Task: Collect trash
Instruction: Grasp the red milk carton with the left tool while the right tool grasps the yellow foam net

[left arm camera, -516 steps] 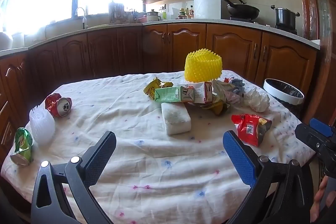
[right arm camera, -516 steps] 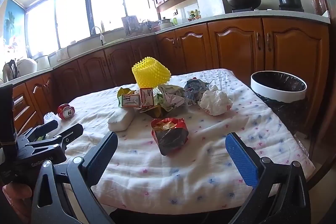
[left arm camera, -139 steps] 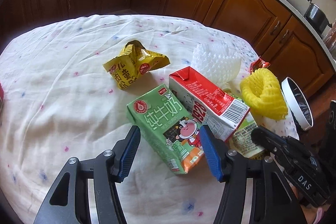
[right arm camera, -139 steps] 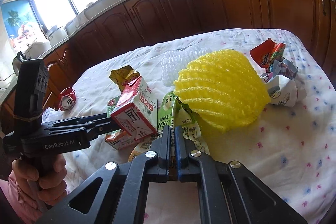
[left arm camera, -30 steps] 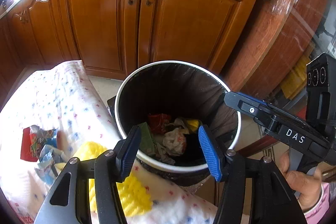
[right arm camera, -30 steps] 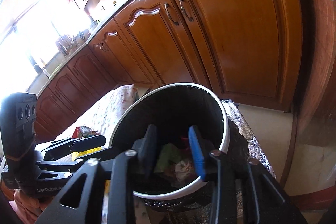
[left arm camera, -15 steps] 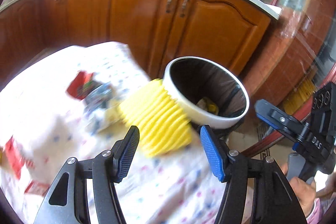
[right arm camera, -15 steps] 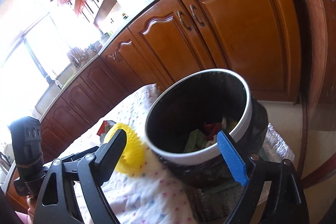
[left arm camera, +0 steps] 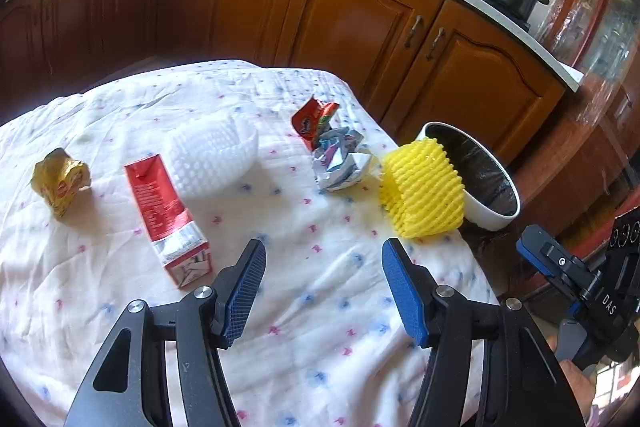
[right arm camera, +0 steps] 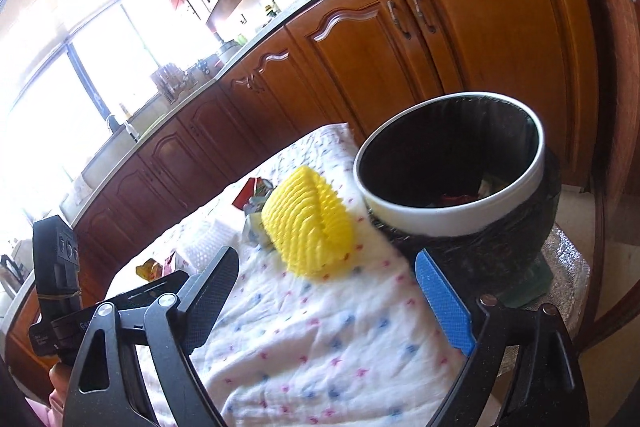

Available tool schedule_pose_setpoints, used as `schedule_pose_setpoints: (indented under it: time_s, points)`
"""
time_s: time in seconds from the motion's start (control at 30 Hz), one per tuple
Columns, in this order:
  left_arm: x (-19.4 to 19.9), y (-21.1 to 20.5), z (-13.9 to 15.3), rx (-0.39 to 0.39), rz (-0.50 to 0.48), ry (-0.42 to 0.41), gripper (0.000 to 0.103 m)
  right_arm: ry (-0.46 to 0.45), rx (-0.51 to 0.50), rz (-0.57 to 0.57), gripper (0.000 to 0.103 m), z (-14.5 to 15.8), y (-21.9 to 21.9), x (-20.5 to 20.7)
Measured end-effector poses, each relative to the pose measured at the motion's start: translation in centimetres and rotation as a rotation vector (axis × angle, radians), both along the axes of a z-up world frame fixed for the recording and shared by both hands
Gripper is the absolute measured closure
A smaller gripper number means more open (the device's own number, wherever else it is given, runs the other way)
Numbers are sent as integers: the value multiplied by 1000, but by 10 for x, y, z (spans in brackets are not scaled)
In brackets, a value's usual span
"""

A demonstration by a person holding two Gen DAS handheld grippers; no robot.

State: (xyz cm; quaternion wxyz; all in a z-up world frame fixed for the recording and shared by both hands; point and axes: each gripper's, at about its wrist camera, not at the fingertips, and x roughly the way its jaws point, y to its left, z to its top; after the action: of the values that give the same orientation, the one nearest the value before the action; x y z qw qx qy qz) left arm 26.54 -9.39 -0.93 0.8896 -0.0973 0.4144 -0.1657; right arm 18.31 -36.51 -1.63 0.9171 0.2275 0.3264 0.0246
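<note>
**Trash near the table edge, both grippers empty**

Both tools hover above the table with nothing between their fingers. The left gripper (left arm camera: 323,285) has its jaws spread wide over bare tablecloth (left arm camera: 280,219), and the right gripper (right arm camera: 328,301) is likewise spread wide, aimed toward the bin (right arm camera: 460,223) that stands just off the table's corner.

Trash left on the cloth: a yellow foam fruit net (left arm camera: 420,189) lying on its side at the very edge, just beside the bin's white rim; a crumpled paper wad (left arm camera: 340,163) with a red snack wrapper (left arm camera: 314,119) touching it behind; a white foam net (left arm camera: 212,155); a red carton (left arm camera: 164,215) lying flat; and a yellow wrapper (left arm camera: 60,179) far to the left. Some rubbish is already visible low inside the bin.

Likely trouble:

- The yellow net is light and springy. A careless approach could nudge it off the edge so it drops beside the bin, not into it.
- Foam squashes under a pinch, so a shallow grip on its outer ribs may slip loose during the carry.
- The carton lies flat, and closing across its broad face probably needs a wider spread than the jaws offer; its narrow sides look safer.
- The cloth is loose and wrinkled. Fingers descending too low could snag it and drag other pieces along.
- With both tools working near one corner, they could collide.
</note>
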Motion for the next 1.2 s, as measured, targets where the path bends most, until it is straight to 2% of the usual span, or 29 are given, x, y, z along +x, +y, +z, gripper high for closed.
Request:
schedule_pose_setpoints:
  time_s: [0.4, 0.47, 0.63, 0.97, 1.1, 1.13, 1.17, 1.2]
  points:
    - [-16, 57, -1, -11, 137, 14, 42, 23, -45, 65, 12, -9, 34, 17]
    - [-14, 62, -4, -8, 158, 21, 37, 29, -51, 73, 12, -12, 36, 19]
    - [1, 58, -13, 7, 190, 44, 30, 40, -60, 78, 12, -19, 37, 27]
    - [34, 44, -35, 76, 239, 63, 30, 59, -112, 99, 12, -30, 44, 51]
    - [42, 44, -46, 86, 244, 83, 35, 77, -137, 94, 16, -36, 42, 63]
    - [43, 44, -48, 80, 239, 86, 43, 85, -141, 93, 21, -38, 41, 66]
    - [45, 44, -50, 77, 231, 92, 56, 91, -143, 93, 29, -40, 40, 69]
    - [45, 45, -51, 75, 224, 99, 63, 99, -145, 93, 34, -41, 39, 72]
